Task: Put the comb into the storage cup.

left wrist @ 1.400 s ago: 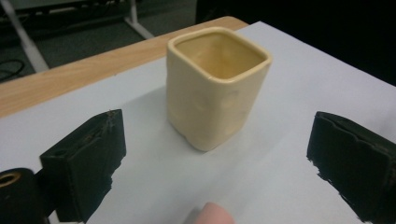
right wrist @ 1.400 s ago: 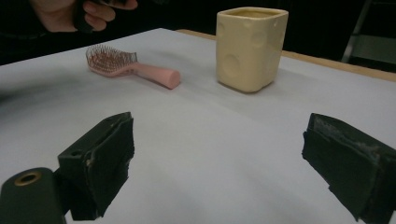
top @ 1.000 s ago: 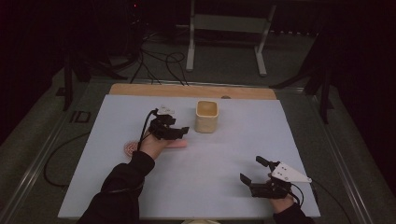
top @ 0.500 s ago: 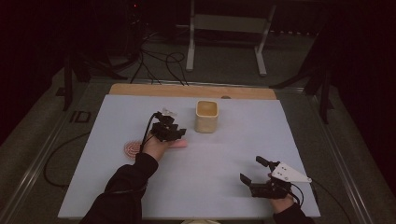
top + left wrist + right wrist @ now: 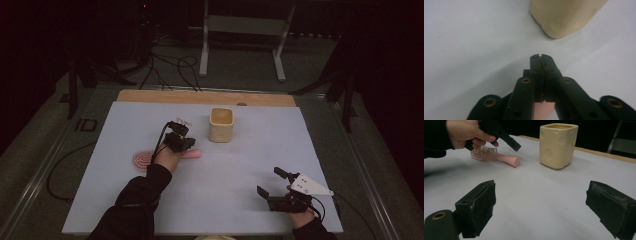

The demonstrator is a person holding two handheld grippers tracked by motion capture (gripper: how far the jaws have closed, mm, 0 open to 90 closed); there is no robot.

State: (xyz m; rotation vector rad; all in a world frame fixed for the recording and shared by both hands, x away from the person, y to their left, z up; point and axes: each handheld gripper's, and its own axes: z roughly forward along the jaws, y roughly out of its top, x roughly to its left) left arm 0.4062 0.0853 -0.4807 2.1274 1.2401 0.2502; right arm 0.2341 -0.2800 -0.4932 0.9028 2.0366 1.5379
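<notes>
My left tool [image 5: 181, 141] hovers with jaws pressed together, empty, over the pink plastic hairbrush [image 5: 496, 156] lying on the surface near the cream ceramic cup [image 5: 221, 124]. The brush looks light and stiff; I'd grip its smooth handle. My right tool [image 5: 272, 189] gapes wide, empty.

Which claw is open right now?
The right claw, low on the table's right side: its jaws stand wide apart with bare table between. The left claw, above the pink hairbrush, has its jaws pressed together.
</notes>
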